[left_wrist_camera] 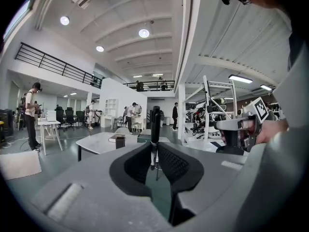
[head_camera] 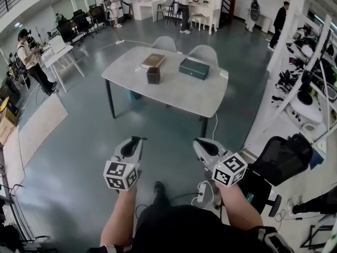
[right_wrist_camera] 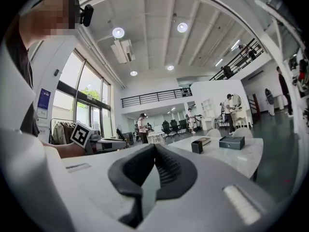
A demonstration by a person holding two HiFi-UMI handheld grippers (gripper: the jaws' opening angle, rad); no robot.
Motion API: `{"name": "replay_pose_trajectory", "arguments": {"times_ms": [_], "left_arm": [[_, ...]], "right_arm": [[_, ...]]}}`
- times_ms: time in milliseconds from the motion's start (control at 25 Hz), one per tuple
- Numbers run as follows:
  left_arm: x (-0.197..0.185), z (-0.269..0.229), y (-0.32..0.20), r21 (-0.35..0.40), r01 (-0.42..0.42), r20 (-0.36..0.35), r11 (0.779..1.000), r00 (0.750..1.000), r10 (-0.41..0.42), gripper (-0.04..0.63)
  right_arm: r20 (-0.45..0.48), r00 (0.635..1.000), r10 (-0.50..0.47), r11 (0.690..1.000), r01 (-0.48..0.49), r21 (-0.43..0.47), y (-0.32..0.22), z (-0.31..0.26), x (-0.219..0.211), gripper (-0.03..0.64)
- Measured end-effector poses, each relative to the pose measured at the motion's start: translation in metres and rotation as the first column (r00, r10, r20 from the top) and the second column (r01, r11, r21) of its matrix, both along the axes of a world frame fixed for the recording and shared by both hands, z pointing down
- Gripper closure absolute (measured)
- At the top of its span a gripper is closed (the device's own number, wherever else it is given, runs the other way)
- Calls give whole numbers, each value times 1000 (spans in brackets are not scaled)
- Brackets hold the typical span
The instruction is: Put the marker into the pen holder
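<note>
A black marker (left_wrist_camera: 155,122) stands upright between the jaws of my left gripper (left_wrist_camera: 155,148), which is shut on it. In the head view this gripper (head_camera: 136,140) is held low at the left, well short of the table. The dark square pen holder (head_camera: 153,75) stands on the white table (head_camera: 174,91), near its middle; it also shows as a small dark pen holder (left_wrist_camera: 120,141) far ahead, and the pen holder (right_wrist_camera: 196,146) is seen from the right side too. My right gripper (right_wrist_camera: 154,148) is shut with nothing in it, and hangs beside the left gripper (head_camera: 199,141).
On the table lie a book (head_camera: 153,60) and a dark green box (head_camera: 194,68). Two grey chairs (head_camera: 203,53) stand behind it. A black office chair (head_camera: 279,159) is close at my right, and a power strip (head_camera: 201,192) lies on the floor by my feet. People stand farther back.
</note>
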State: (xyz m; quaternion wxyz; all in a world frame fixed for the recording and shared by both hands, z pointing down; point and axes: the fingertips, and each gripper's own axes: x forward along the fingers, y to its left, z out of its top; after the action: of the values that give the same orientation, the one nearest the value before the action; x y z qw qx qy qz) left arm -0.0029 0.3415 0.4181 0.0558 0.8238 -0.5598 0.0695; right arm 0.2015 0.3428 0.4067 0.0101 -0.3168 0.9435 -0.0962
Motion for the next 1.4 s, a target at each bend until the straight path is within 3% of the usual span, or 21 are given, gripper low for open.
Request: {"name": "replay_pose_trajectory", "arguments": {"times_ms": [600, 880, 1400], "left_arm": [[-121, 11, -175, -21, -36, -11, 999, 999, 36, 541], [-168, 18, -224, -18, -59, -29, 998, 998, 58, 541], [-200, 34, -305, -46, -42, -39, 998, 998, 41, 541]], "right_arm": [[-65, 998, 8, 998, -12, -68, -172, 15, -133, 615], [-108, 994, -23, 998, 16, -65, -208, 22, -196, 615], [-103, 993, -50, 994, 39, -105, -300, 42, -229, 615]]}}
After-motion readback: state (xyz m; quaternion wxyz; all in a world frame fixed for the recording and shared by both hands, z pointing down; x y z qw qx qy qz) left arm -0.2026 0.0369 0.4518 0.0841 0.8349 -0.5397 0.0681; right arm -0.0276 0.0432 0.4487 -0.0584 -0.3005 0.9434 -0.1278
